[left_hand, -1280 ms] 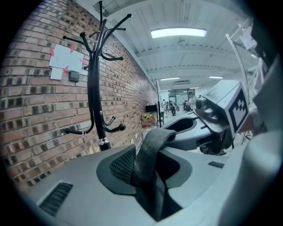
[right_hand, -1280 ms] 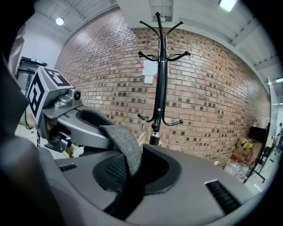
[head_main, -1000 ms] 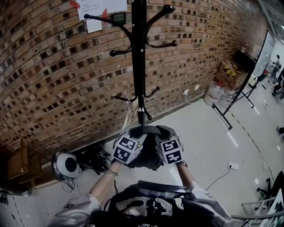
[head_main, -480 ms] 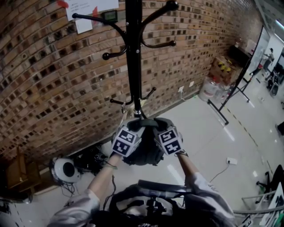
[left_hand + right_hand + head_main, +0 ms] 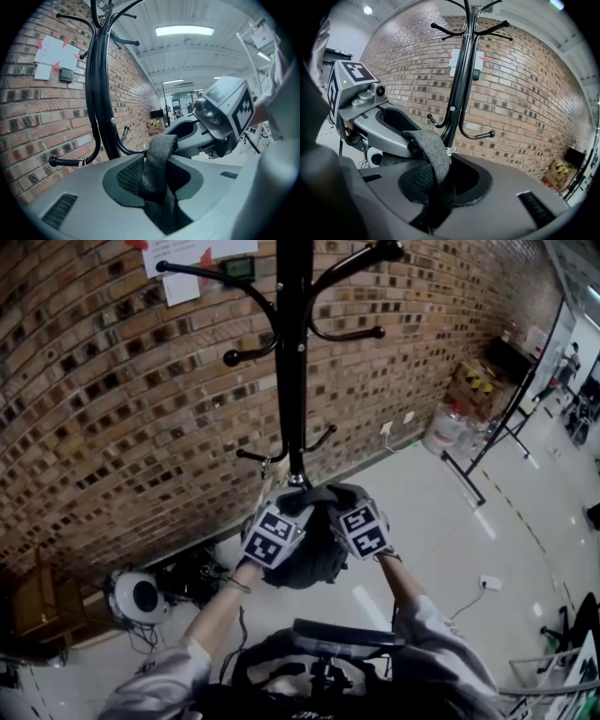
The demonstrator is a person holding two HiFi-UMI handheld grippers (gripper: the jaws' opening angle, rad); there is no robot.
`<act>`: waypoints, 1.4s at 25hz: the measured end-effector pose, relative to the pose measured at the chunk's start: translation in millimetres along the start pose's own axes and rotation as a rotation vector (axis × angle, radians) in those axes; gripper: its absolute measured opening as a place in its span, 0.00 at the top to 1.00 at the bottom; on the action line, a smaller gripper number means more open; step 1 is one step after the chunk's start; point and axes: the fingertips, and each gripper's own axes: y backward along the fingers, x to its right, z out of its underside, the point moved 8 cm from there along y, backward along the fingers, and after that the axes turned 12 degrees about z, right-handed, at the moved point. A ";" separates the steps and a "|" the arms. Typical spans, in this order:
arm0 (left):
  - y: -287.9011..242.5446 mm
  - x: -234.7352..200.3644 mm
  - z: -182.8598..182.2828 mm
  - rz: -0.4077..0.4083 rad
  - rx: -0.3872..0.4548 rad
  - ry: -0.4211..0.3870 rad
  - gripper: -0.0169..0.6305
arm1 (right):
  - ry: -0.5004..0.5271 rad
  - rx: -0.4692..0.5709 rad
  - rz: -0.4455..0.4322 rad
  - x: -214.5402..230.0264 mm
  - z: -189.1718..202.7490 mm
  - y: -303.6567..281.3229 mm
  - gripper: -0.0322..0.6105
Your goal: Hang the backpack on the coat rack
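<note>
Brick wall [image 5: 112, 446] at the back, rack [image 5: 292, 362] right in front, and nothing on its hooks [image 5: 234, 357] so far. The backpack [image 5: 305, 563] is held up in the air close to the rack, below the upper hooks, so I'd say the whole lift-and-hook part is left to do. Left gripper [image 5: 159, 176] and right gripper [image 5: 440, 183] both pinch its grey top strap [image 5: 429, 150]. Most of the bag hides under the grippers' cubes [image 5: 272, 535], and the rack's top and foot are cut off.
</note>
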 end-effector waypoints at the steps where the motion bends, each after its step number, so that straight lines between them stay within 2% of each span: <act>1: -0.4 -0.8 0.6 0.006 0.003 0.004 0.78 | 0.003 -0.002 -0.003 0.7 -0.2 -3.6 0.84; 7: -7.6 -12.7 12.3 -0.005 -0.018 0.058 0.78 | 0.018 -0.034 -0.017 -1.1 3.0 -26.6 0.84; 12: -14.2 -25.8 18.1 0.001 -0.015 0.081 0.78 | -0.008 -0.045 -0.022 -1.1 7.2 -42.0 0.84; 21: -27.0 -41.1 24.7 0.034 0.038 0.104 0.78 | -0.039 -0.053 -0.053 0.7 14.8 -62.9 0.83; 26: -27.2 -36.5 26.9 -0.018 0.043 0.095 0.78 | -0.057 -0.054 -0.042 0.1 18.9 -59.9 0.83; 28: -23.4 -33.2 27.9 -0.059 0.038 0.106 0.74 | -0.069 -0.064 -0.038 -0.8 20.7 -57.9 0.83; 30: -16.7 -28.8 28.3 -0.084 0.039 0.114 0.74 | -0.087 -0.061 -0.036 -2.1 19.6 -53.7 0.82; 31: -13.3 -26.7 28.4 -0.089 0.041 0.117 0.74 | -0.102 -0.063 -0.029 -1.8 19.7 -50.9 0.80; 32: -10.2 -25.0 28.5 -0.092 0.044 0.119 0.74 | -0.120 -0.069 -0.017 -0.3 20.4 -47.5 0.71; 35: 1.3 -22.4 30.4 -0.102 0.060 0.140 0.74 | -0.161 -0.087 0.023 4.2 25.0 -35.6 0.70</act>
